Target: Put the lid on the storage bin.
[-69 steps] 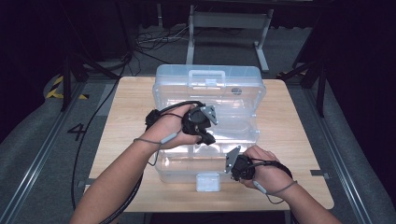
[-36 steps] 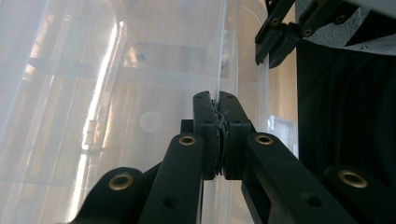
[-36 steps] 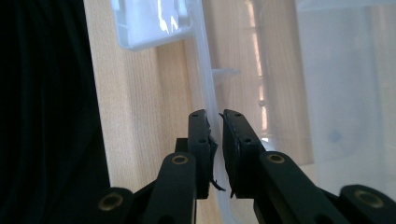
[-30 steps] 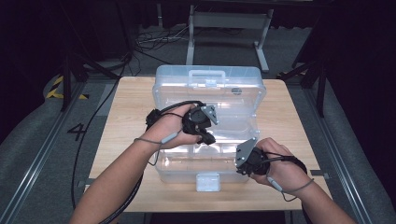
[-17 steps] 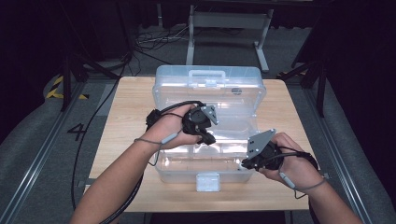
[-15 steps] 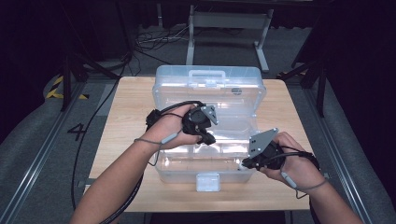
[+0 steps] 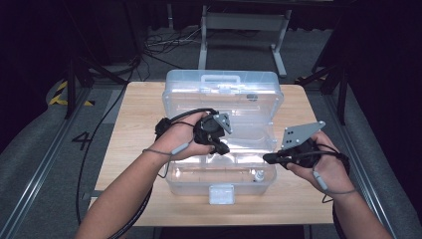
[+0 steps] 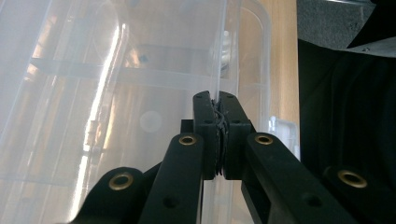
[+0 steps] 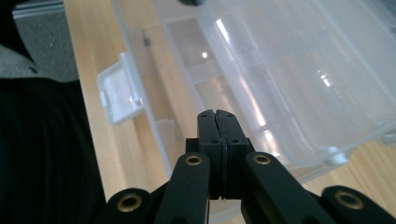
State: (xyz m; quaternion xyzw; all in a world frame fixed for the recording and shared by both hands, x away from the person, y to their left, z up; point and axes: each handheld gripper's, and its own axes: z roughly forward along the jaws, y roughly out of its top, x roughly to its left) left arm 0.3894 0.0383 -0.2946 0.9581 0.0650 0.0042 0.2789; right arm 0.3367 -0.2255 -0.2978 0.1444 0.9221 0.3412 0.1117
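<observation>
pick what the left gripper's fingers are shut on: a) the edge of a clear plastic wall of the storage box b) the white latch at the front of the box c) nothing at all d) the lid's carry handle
a: in the left gripper view the left gripper has its fingers pressed together on the thin edge of a clear plastic wall of the storage box.

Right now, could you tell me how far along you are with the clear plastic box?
The clear plastic box stands open on the table, lid back, latch released. In hand: the left gripper is clamped on a thin inner wall of the box. The right gripper, jaws shut and holding nothing, hovers beside the box's right end. Whatever follows with that wall is not yet done.
</observation>
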